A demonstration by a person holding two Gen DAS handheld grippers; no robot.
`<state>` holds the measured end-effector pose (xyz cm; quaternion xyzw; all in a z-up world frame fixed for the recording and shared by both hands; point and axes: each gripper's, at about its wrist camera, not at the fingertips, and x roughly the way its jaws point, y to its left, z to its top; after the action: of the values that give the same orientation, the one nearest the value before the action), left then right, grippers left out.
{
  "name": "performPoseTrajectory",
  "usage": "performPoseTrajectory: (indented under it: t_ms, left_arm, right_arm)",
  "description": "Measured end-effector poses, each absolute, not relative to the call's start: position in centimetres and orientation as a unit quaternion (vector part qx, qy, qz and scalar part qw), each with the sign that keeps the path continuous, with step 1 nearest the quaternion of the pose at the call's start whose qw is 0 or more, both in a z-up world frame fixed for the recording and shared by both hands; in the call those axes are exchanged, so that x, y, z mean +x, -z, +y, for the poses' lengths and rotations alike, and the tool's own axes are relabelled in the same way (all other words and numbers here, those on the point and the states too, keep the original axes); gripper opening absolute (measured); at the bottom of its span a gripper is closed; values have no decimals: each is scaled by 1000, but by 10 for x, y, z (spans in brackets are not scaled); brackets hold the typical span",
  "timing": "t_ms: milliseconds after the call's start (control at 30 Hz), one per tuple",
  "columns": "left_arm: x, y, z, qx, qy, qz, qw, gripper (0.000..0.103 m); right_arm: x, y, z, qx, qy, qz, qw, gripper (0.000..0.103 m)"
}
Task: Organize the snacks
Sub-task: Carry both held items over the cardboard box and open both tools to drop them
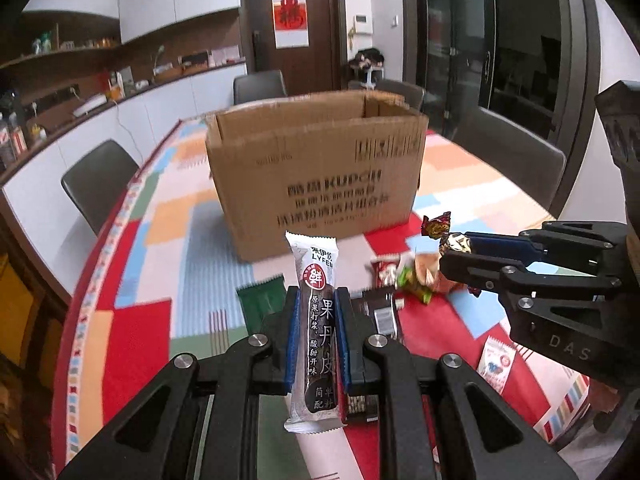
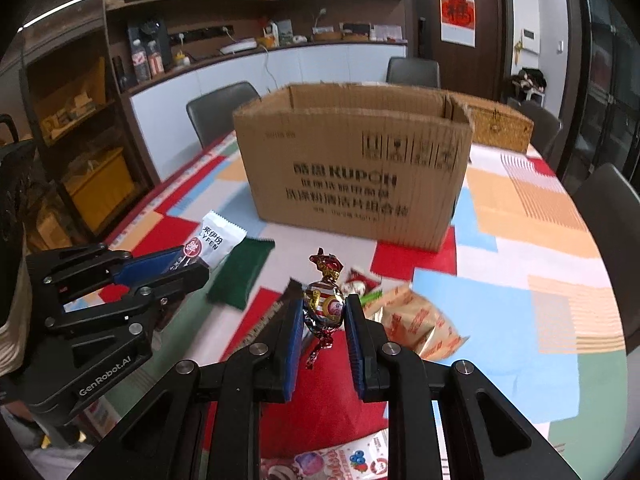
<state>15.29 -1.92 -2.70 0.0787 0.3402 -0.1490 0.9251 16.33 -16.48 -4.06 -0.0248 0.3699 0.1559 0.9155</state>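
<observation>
My left gripper (image 1: 317, 304) is shut on a long white-and-black fruit-leather bar (image 1: 316, 320) and holds it above the table. It also shows in the right wrist view (image 2: 188, 266) with the bar (image 2: 218, 238). My right gripper (image 2: 323, 308) is shut on a foil-wrapped candy (image 2: 323, 300), lifted off the table; it shows in the left wrist view (image 1: 454, 254) with the candy (image 1: 454, 242). An open cardboard box (image 1: 316, 168) stands ahead on the table; in the right wrist view (image 2: 352, 160) it is upright, top open.
Loose snacks lie on the patchwork tablecloth (image 2: 520, 280): a green packet (image 2: 240, 276), an orange-printed bag (image 2: 420, 320), a dark bar (image 1: 380, 316), a white sachet (image 1: 496, 364). A wicker basket (image 2: 500, 128) stands behind the box. Chairs surround the table.
</observation>
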Motion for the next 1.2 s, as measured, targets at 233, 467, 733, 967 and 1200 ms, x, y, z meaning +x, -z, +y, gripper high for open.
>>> performPoseTrajectory:
  t_ms: [233,467,733,967,1200]
  left_arm:
    - [156,-7,-18,71,148,289,943,17]
    - [169,-38,-16,60,142,244,957,17]
    - [187,-67,-17,48,147,211,965,17]
    - [219,-83,-19,48,148,195,968,17]
    - [257,-91,-23,58,138,188,971,17]
  right_arm:
    - [167,11,-169,-27,-158,326,932,22]
    - [177,-18,-172,-25,-156,284,946,22]
    - [193,-51,-179,-19,-151,240,959,22]
    - [217,-69,-184,-15,-152,224,962,22]
    - [251,-76,-188,-7,-154,236,960,22]
